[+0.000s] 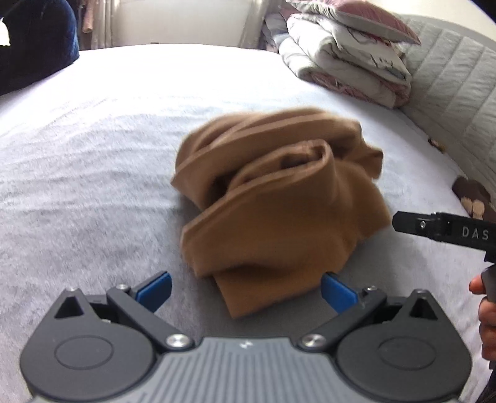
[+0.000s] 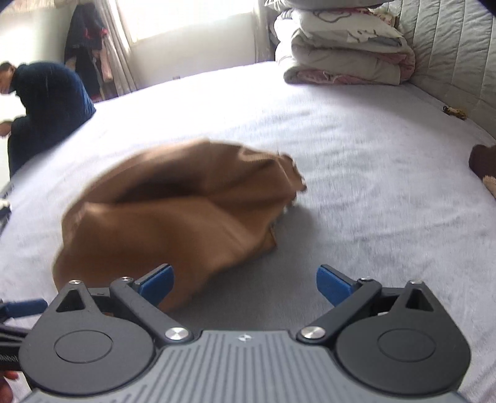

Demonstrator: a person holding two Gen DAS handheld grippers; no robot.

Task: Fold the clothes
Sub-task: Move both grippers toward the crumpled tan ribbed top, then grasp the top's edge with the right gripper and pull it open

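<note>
a home bedroom: bed (image 2: 356, 161), stacked bedding (image 2: 344, 52), curtained window (image 2: 186, 15)

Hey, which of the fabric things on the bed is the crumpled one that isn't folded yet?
The brown garment in the middle of the bed, bunched in a loose heap. The bedding stack by the headboard is neatly folded in layers.

both wrist views low, facing across bed (image 1: 93, 155), sharing brown garment (image 1: 279, 201)

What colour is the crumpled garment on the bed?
Tan brown, plain; the garment shows best in the left wrist view.
</note>
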